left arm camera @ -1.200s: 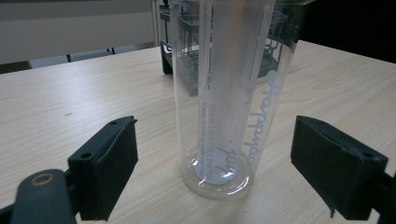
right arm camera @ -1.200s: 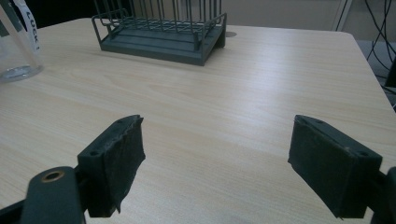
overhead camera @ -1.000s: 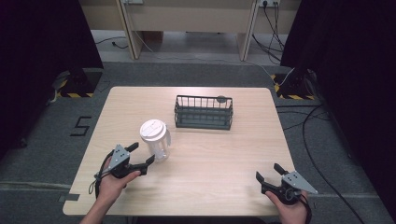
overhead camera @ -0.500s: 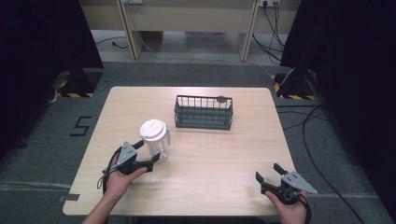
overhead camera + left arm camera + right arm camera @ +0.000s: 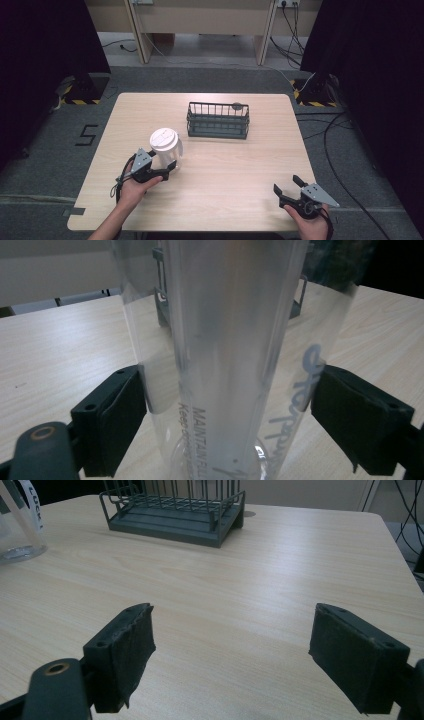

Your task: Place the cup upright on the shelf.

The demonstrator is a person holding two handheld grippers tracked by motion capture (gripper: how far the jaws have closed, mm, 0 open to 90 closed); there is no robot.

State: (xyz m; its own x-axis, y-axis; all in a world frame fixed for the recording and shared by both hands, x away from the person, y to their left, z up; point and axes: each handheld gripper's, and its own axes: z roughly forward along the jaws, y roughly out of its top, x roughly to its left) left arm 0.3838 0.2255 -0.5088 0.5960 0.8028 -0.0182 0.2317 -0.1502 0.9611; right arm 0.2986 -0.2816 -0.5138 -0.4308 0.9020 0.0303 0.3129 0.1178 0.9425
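A clear plastic jug [image 5: 167, 149] with a white lid stands upright on the pale wooden tabletop [image 5: 230, 165], and everything else sits around it. Beyond it and off to its right, well apart, is a dark wire basket [image 5: 218, 120], a small grey round thing at its far rim too small to make out. The left hand-held gripper [image 5: 167, 172] is right up against the jug's near side, held low by the person's left hand [image 5: 132, 186]. Looking along that gripper, the jug's see-through wall [image 5: 230, 355] stands between the 2 black jaws, printed lettering running down it; the left pad [image 5: 117, 422] is at the wall, the right pad [image 5: 357, 417] just beside it, so the jaws stand wide around the jug and I cannot tell if they press it yet. Far from the jug, at the near right corner of the tabletop, the right hand-held gripper [image 5: 287, 186] rests low in the person's right hand [image 5: 312, 225], jaws spread wide with bare wood [image 5: 230, 630] between them and the basket [image 5: 175, 510] ahead.
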